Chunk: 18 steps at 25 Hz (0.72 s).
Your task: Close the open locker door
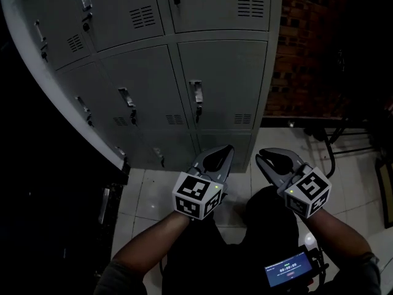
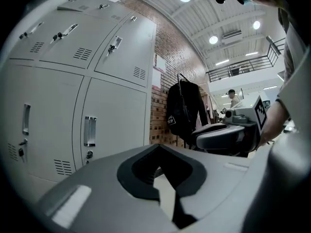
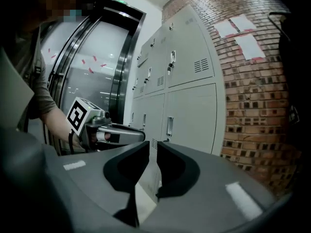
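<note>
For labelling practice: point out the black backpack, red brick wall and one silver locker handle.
Black fabric backpack [image 2: 183,108], left gripper view, body.
Red brick wall [image 3: 252,101], right gripper view, bare bricks.
Silver locker handle [image 2: 89,131], left gripper view, middle.

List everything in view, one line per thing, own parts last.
Lockers: one bank, grey, doors with handles and vents, straight ahead.
Brick wall: one, red-brown, right of the lockers.
Floor tiles: white, underfoot.
Backpack: one, black, hanging beside the brick wall.
Paper sheets: three, pale, on the brick wall.
Screen device: one, black, lit display, by the right forearm.
Left tool: grey, tips together, empty.
Right tool: grey, narrow gap, empty.
</note>
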Motion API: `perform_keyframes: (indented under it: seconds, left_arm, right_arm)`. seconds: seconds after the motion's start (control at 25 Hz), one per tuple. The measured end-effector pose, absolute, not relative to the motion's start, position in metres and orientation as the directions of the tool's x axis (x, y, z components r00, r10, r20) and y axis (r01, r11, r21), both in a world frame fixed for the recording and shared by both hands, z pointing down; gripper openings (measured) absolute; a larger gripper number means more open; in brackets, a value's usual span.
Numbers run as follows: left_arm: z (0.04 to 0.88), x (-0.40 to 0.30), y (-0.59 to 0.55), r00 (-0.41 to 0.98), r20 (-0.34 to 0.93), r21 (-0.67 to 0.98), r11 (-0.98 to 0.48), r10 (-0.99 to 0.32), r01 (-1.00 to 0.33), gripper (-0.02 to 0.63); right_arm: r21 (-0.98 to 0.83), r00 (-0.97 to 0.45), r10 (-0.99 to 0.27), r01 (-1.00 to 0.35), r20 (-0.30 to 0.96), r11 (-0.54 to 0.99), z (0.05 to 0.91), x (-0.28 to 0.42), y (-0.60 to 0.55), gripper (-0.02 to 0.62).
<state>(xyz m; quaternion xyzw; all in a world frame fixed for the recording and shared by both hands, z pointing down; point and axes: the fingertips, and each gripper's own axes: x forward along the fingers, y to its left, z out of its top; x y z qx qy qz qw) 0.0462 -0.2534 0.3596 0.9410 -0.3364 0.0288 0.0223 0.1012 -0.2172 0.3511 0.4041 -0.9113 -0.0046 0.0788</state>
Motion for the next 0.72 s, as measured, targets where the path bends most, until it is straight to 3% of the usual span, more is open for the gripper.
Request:
perform_keyframes:
  seconds: [0.36,0.72]
  left_arm:
    - [0.336,0.051,-0.195,0.810,0.106,-0.080,-0.817,-0.577,-0.572,0.002]
    - [0.348,0.043,-0.169,0.815,0.151,-0.086,-0.829,-0.559,-0.552,0.002]
  right_arm:
    - [-0.043,-0.659,-0.747,-0.751,0.081,0.658,0.351,0.131,-0.155,0.009]
    - [-0.053,-0.662,-0.744,-0.749,0.094,0.660,0.354,0.132,-0.140,0.009]
